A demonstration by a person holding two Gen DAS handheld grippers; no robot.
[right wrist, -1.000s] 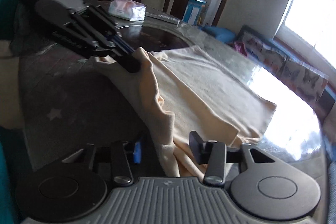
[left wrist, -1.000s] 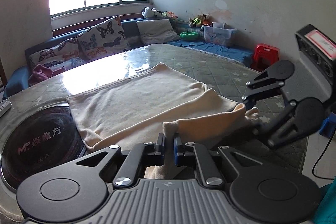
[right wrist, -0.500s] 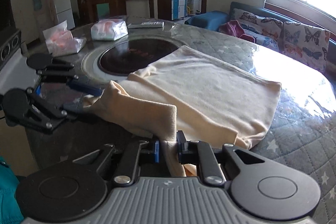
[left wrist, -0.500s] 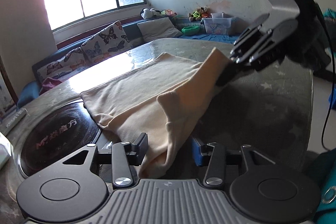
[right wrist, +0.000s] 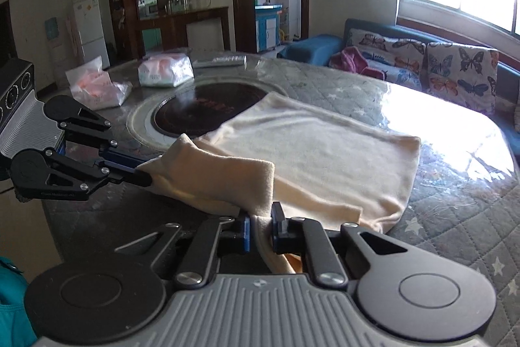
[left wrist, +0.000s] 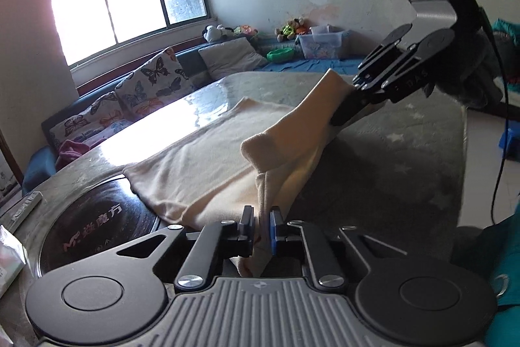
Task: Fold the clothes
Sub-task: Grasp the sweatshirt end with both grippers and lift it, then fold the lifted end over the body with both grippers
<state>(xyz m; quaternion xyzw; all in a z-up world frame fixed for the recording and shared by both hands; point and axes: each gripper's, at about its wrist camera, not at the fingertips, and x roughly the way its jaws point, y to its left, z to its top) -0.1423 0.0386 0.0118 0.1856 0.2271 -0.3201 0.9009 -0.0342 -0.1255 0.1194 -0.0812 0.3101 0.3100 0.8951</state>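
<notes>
- Living room, daylight from big window; round bench [right wrist: 455, 233] w/ quilted star-print cover, dark glass hotplate [left wrist: 94, 233] set in its centre.
- Cream garment [right wrist: 325, 148] lies mostly flat on bench, far edge next to the hotplate, near edge lifted off the surface.
- My left tongs [left wrist: 261, 230] closed on a bunched corner of the garment; cloth pinched between the blue pads, rising in a fold just ahead of them.
- My right tongs [right wrist: 261, 231] likewise clamped on the other near corner; cloth hangs down between the fingers.
- Lifted edge spans between both tongs as a raised, slack band above the flat part; each wrist view shows the other tongs gripping its end.
- Two plastic bags [right wrist: 136, 80] w/ pinkish contents + a remote [right wrist: 219, 62] on far side of bench, well apart from garment.
- Sofa w/ butterfly cushions [left wrist: 152, 80] under window, behind bench.
</notes>
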